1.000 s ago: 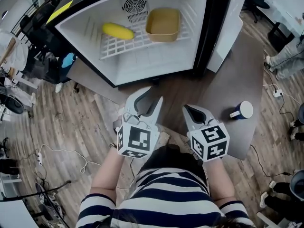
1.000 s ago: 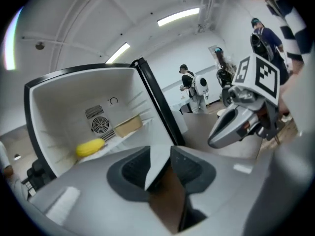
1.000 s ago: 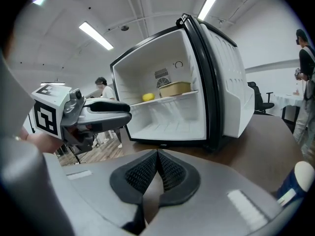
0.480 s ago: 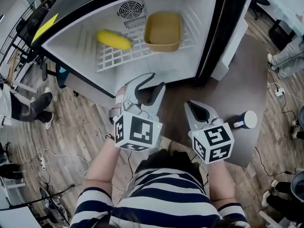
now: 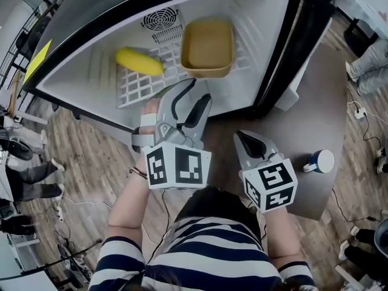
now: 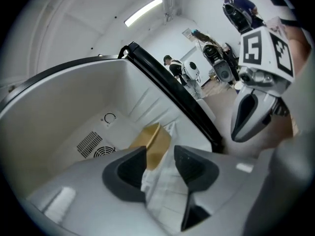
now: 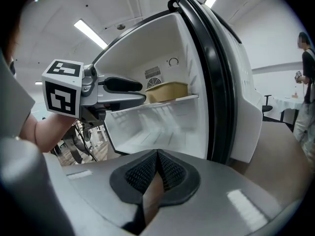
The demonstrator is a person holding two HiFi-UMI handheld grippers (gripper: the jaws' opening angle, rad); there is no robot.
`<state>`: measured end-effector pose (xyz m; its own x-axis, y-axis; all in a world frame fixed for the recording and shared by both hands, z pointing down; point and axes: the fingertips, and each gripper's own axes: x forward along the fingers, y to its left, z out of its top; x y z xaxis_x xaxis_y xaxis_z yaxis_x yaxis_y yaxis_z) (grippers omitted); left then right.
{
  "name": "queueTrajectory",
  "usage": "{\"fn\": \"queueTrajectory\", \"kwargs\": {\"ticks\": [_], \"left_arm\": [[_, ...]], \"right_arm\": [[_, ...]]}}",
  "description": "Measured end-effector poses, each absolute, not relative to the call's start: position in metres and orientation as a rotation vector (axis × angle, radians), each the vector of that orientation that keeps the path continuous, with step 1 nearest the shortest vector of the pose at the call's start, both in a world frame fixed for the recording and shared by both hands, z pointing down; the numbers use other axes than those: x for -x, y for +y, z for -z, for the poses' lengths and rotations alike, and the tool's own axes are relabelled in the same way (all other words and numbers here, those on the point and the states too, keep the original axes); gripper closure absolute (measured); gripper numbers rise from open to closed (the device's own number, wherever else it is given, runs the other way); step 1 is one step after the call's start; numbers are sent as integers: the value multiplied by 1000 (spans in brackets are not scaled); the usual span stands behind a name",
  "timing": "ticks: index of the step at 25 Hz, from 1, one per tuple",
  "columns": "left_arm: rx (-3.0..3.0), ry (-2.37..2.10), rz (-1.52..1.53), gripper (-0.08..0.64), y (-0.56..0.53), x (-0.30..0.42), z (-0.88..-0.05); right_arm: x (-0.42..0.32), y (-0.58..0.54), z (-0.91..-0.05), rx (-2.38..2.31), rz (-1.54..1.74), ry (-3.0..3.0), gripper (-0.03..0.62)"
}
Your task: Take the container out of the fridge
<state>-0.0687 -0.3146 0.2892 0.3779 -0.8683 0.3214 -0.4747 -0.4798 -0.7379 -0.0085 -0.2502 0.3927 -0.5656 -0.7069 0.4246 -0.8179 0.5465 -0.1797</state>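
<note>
A tan rectangular container [image 5: 208,48] stands on the white wire shelf [image 5: 136,83] inside the open fridge [image 5: 91,65], to the right of a yellow object [image 5: 139,61]. My left gripper [image 5: 191,99] is open at the fridge's front edge, a short way short of the container and not touching it. In the left gripper view the container [image 6: 152,144] shows just beyond the gap of the open left gripper [image 6: 160,163]. My right gripper [image 5: 243,139] is shut and holds nothing, lower and outside the fridge. The right gripper view shows the container [image 7: 167,91] on the shelf and the right gripper [image 7: 157,165] shut.
The fridge's black door frame [image 5: 282,59] stands at the right of the opening. A blue-and-white mug [image 5: 319,161] sits on the brown tabletop [image 5: 303,114] at the right. A fan grille [image 5: 159,19] is on the fridge's back wall. People and cables are on the wood floor around.
My left gripper has risen and moved forward to the fridge's front edge, nearer the container. The right gripper has stayed nearly in place, shut.
</note>
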Motion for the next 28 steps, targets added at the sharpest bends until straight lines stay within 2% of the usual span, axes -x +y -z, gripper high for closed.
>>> {"fn": "queueTrajectory", "kwargs": {"ticks": [28], "left_arm": [[1825, 830, 1191, 560, -373, 47, -317]], "right_arm": [[15, -287, -431, -1234, -668, -2469, 600]]}}
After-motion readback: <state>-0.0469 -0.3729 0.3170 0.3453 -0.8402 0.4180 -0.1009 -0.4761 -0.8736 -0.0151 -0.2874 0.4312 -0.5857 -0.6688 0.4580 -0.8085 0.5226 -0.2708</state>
